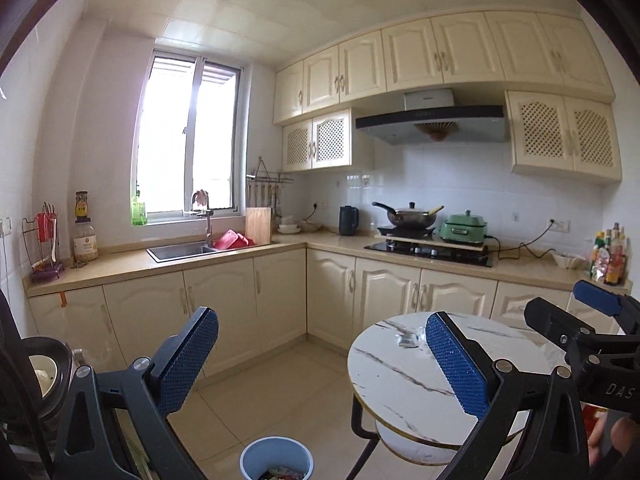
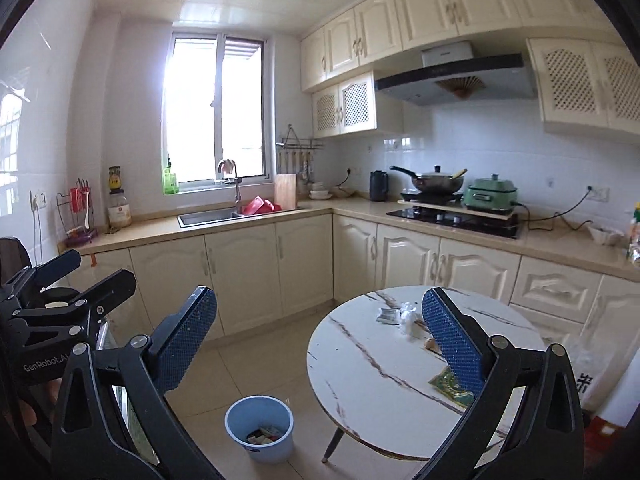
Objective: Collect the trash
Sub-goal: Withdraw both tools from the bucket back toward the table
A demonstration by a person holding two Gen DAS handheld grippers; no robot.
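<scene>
Left gripper point(image 1: 320, 364): jaws stood spread wide, nothing between the blue pads; held above the floor left of the round table point(image 2: 360, 380).
Right gripper point(image 2: 320, 344): jaws equally wide apart, empty; raised over the near side of the round table.
Trash on table: a small silver wrapper point(image 2: 387, 315) and crumpled white paper point(image 2: 409, 316) lay toward the round table's far edge; a green packet point(image 2: 450, 388) lay near its right side.
Blue bin point(image 2: 259, 428): on the floor just left of the round table, scraps already inside.
</scene>
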